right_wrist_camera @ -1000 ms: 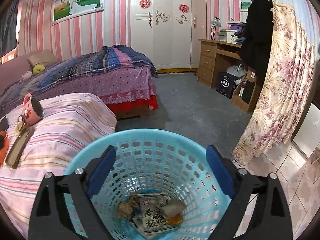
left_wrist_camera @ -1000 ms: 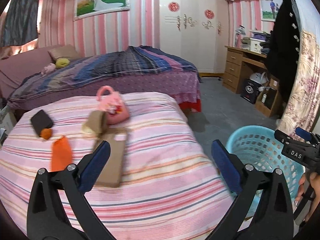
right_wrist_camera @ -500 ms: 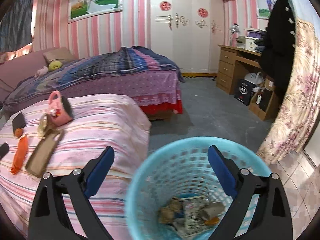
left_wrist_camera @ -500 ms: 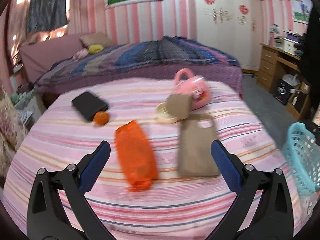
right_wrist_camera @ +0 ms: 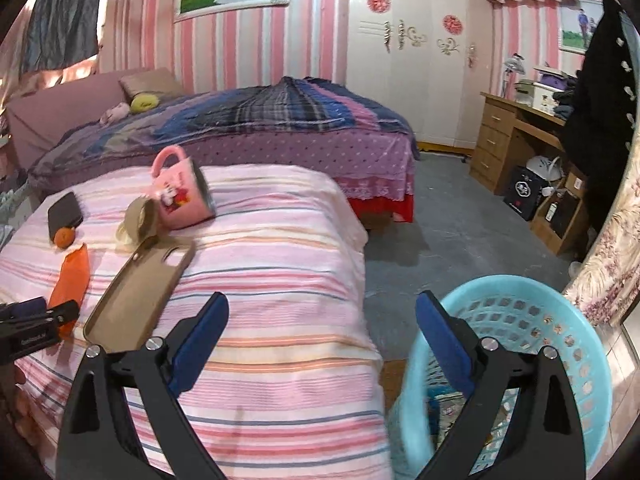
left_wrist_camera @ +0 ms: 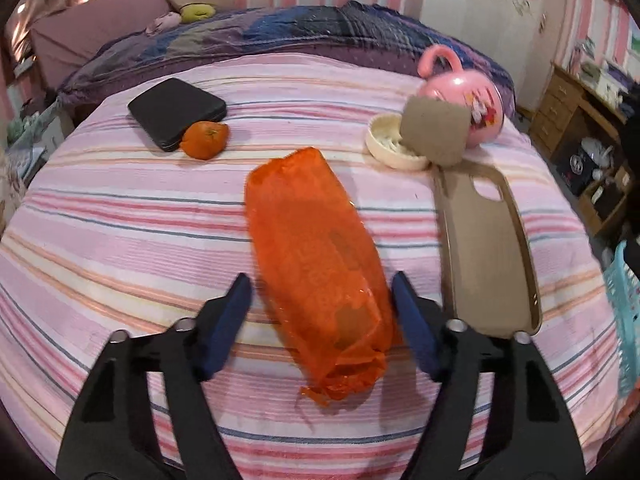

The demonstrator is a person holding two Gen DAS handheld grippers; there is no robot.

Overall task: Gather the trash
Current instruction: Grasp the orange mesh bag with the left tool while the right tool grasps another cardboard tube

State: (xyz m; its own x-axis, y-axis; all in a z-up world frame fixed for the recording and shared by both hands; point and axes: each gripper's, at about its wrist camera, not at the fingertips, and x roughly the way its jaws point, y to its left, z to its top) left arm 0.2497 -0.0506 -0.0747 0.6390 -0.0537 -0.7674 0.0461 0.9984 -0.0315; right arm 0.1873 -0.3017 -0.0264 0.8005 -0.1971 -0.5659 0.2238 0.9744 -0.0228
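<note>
The striped bed point(left_wrist_camera: 120, 216) carries everything here, a wide pink-banded cover with soft give, and beside its far corner on the floor stands the blue basket point(right_wrist_camera: 560, 320), already holding some paper and scraps. Next in size on the cover are the tan phone case point(left_wrist_camera: 488, 248), the pink mug point(left_wrist_camera: 468, 104) on its side, a black wallet point(left_wrist_camera: 176, 112), a round cream lid point(left_wrist_camera: 384, 144) and a small tangerine point(left_wrist_camera: 205, 139). The piece of trash in hand is the orange mesh bag point(left_wrist_camera: 316, 256), lying lengthwise near the front edge of the bed, between the wallet side and the phone case. It looks thin, crinkly and nearly empty, bunched into a ragged knot at its near end. The left gripper point(left_wrist_camera: 320, 320) is spread apart, its blue pads on either side of the bag's lower part, not yet pressing it. To do this well, I judge it should sink low enough to catch the mesh against the cover, close on the bunched end where there is more to bite, and avoid pinching the bedsheet with it. The right gripper point(right_wrist_camera: 322, 344) is also apart and empty, hanging over the bed edge next to the basket.
</note>
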